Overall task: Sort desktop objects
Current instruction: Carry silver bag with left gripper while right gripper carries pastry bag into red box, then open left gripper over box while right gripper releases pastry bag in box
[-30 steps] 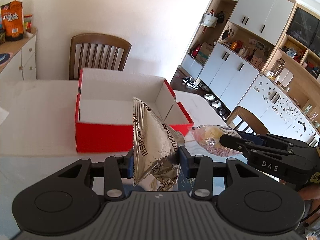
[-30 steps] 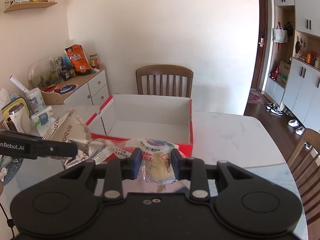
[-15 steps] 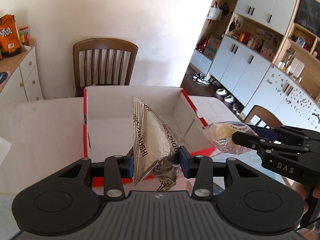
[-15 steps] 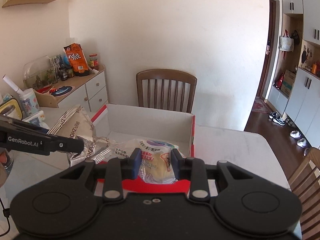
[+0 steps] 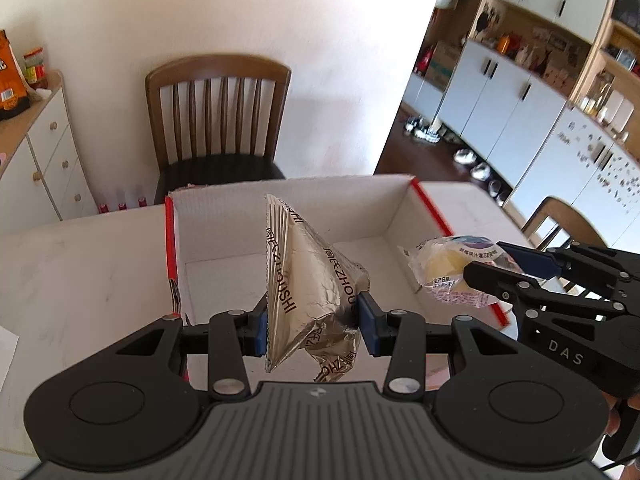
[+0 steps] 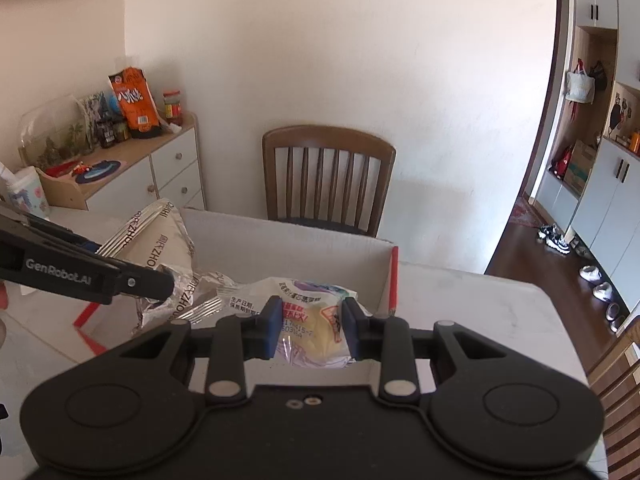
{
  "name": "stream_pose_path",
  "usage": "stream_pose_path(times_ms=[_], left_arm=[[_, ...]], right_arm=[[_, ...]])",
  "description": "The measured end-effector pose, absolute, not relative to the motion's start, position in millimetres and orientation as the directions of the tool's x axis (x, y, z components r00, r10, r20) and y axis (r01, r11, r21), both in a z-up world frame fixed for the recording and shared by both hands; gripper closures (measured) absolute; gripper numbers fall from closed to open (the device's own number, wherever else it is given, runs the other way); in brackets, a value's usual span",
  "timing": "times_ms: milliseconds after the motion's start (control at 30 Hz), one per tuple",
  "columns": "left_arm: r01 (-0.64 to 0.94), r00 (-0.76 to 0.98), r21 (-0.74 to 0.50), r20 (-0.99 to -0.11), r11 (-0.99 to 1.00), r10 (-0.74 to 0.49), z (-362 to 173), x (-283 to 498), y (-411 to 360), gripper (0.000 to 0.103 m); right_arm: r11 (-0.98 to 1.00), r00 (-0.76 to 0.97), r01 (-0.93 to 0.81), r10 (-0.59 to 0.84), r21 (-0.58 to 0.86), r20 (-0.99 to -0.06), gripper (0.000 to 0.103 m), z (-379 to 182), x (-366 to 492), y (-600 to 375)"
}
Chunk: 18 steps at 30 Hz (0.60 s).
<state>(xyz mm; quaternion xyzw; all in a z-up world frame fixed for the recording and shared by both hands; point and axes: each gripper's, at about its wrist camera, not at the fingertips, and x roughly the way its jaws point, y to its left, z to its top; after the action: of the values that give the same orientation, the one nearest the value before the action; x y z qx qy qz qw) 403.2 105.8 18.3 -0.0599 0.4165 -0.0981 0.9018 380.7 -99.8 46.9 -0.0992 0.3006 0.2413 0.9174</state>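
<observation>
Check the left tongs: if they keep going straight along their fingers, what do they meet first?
Probably the white inside floor of the red cardboard box. The left tongs, shut on the silver foil snack bag, point down into it; depth is unclear.

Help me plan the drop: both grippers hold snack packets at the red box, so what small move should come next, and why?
Probably ease the left gripper lower and open it. It is shut on the silver foil packet, which hangs over the red box. The right gripper, shut on the bun packet, can follow.
</observation>
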Motion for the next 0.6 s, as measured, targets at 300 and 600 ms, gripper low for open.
stream_pose_path(times_ms=[300, 600], left_arm=[[0.147, 0.549, -0.136, -0.813, 0.980, -0.195, -22, 443, 98, 0.061], [0.153, 0.477, -0.101, -0.864, 0.983, -0.163, -53, 468, 92, 0.061]], right_arm=[[0.849, 0.662, -0.525, 0.363, -0.060, -0.656, 0.072, 15, 404, -80], [0.856, 0.598, -0.516, 0.334, -0.031, -0.728, 0.072, -11, 415, -73]])
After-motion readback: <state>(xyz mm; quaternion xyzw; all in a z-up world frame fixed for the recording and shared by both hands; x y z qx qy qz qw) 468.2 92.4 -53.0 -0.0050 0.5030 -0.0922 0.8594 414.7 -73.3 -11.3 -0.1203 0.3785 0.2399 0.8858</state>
